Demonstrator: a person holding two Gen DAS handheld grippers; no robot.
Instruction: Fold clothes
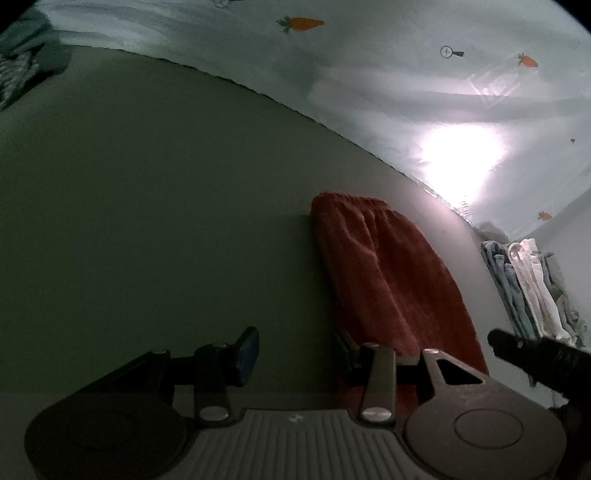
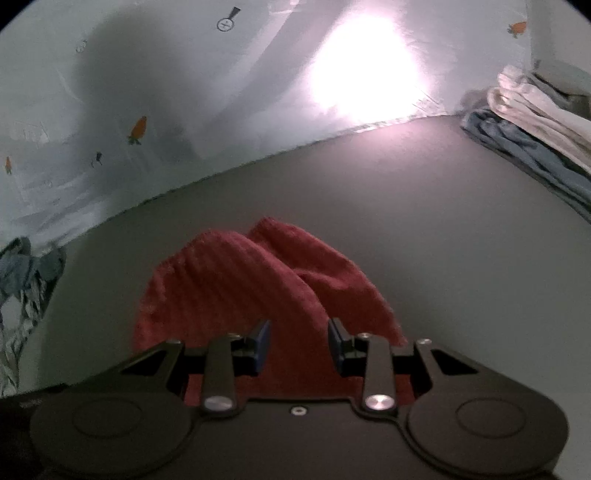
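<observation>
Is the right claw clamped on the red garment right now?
No. The right claw stands open above the red garment, with its pads apart and not pressing the cloth.

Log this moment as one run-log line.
task: fold clothes | red garment: lying folded on grey surface | left gripper: open, empty | right gripper: open, above garment | folded stack: far right

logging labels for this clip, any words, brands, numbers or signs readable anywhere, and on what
No readable text in either view.
Backdrop sheet: printed carrots and small round symbols, pictures only, no letters.
Left gripper body: a small mark, too small to read.
Red garment and folded stack: no labels showing.
</observation>
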